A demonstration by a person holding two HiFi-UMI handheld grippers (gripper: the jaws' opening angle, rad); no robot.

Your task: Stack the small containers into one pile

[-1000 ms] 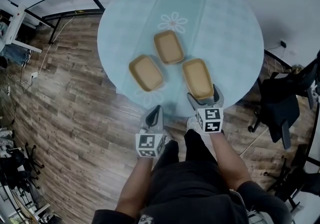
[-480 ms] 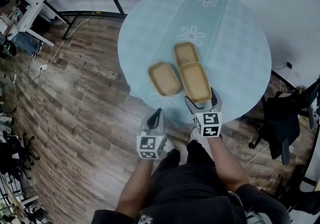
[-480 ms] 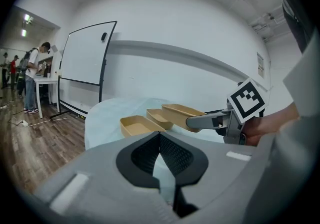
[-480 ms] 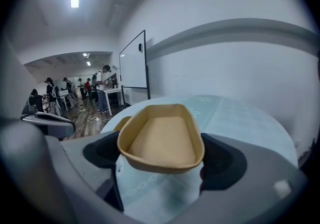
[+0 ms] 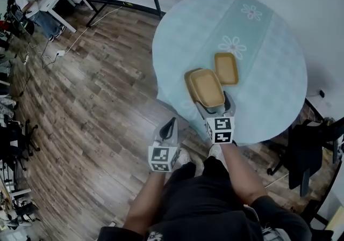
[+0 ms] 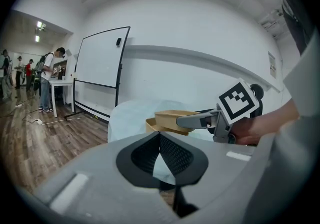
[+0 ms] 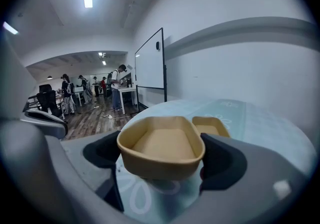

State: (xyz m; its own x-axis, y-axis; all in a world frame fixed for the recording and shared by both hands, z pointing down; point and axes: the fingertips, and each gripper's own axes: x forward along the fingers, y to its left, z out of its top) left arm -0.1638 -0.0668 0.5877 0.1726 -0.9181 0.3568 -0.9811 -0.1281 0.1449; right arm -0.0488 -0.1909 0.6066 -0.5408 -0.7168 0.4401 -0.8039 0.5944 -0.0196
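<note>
Right gripper [image 5: 214,103], centre of head view, just below the table's near edge. Clamps a tan container [image 5: 206,87] by its two long walls, jaws spread wide, pads pressing both sides. Carries it level and open side up.

Held container: above the lower left part of the table [image 5: 269,95], overlapping a second container [image 5: 187,77] beneath it. Only the upper-left rim of that lower one on show in head view. In left gripper view, sits slightly offset over the lower one; touching or just clear, cannot tell.

Third container [image 5: 226,68]: flat on the cloth, just up and right of the pair, apart from them, beside a flower print. In right gripper view, lies right of centre beyond the held one.

Left gripper [image 5: 168,125]: lower centre of head view, off the table, over the wood floor [image 5: 80,106]. Jaws closed tip to tip, nothing between them. Points toward the table edge.

Table: round, pale-blue cloth with a lighter flowered strip, upper right of head view.

Whiteboard [image 6: 100,71] against the wall, left of centre in left gripper view.
</note>
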